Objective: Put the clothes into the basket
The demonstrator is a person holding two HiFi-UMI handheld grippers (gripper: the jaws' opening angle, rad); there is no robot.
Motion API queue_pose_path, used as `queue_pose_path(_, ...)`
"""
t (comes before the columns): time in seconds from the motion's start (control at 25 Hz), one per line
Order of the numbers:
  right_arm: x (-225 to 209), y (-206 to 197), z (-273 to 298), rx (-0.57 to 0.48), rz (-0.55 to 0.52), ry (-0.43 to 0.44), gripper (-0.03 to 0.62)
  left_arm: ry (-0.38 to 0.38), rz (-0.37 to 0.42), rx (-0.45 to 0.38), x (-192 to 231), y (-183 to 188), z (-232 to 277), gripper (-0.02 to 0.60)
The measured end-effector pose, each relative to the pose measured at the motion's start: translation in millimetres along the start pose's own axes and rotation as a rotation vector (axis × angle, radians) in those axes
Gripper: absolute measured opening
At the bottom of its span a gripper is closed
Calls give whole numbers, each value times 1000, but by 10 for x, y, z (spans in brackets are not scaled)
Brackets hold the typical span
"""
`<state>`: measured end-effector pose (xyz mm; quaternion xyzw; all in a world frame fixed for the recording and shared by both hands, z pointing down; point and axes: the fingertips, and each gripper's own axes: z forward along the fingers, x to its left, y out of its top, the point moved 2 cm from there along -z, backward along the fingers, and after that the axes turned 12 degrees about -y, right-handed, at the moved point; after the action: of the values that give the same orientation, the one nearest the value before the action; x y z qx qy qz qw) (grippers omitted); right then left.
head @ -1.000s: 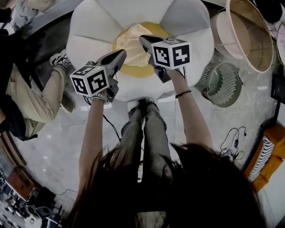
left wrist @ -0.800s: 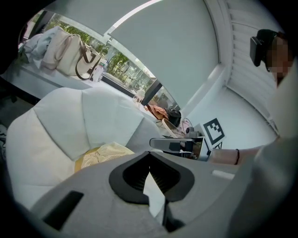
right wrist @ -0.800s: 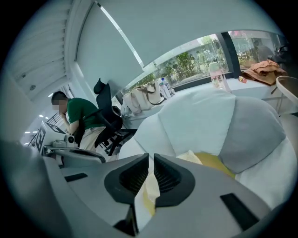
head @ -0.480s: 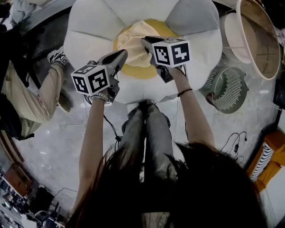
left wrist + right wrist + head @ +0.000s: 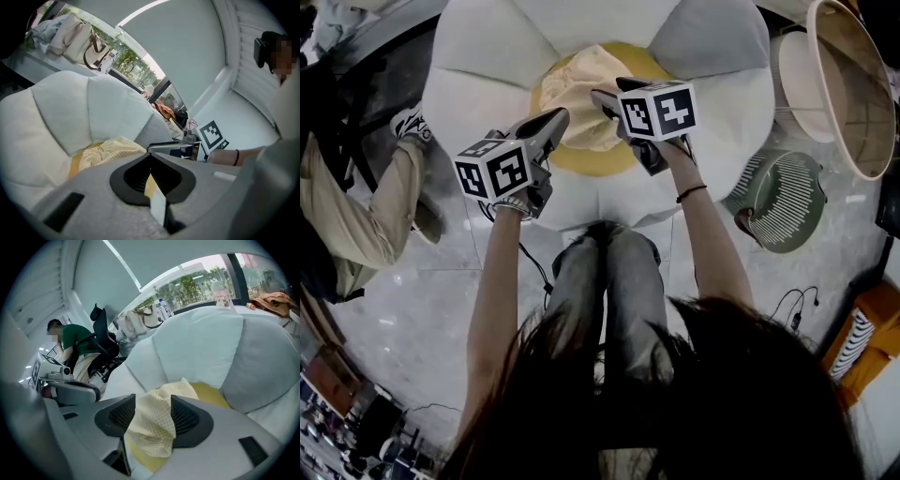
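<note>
Right jaws: the right gripper [image 5: 153, 400] has its jaws wide apart, having just been opening. The pale yellow cloth [image 5: 581, 94] bunches up between them, not yet pinched.
Left jaws: the left gripper [image 5: 150, 158] has its jaws closed together on nothing, just near and left of the cloth.
Cloth: crumpled on the yellow middle [image 5: 581, 161] of the flower-shaped seat [image 5: 487, 56], right in front of the person.
Basket: the big tan basket [image 5: 848, 103] stands at the far right, well apart from the seat.
Step in hand: by my reading, taking hold of the cloth; the carry to the basket is not yet begun.
Doing it well: sink the right jaws over a thick fold so both pads meet fabric, then close fully before any lift.
Lift: bring it straight up until the hanging end clears the white petals, then swing right.
Risk: thin, soft fabric may slip from a shallow bite, or the jaws may nip the seat cover beneath.
Left gripper's part: it could open and take a second fold so nothing trails.
</note>
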<state>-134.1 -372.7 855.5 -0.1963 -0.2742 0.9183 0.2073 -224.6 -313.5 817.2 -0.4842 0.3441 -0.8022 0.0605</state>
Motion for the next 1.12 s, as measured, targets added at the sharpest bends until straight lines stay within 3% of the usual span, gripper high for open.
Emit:
queue_pose_path(0.44,-241,-205,403,81,-165,-65,222,8,-14,-14,287,-131,125,11)
queue_pose_path(1.12,-165,-614,1046,210,-168,18,232,13,-34,-7,738,-343,274,11)
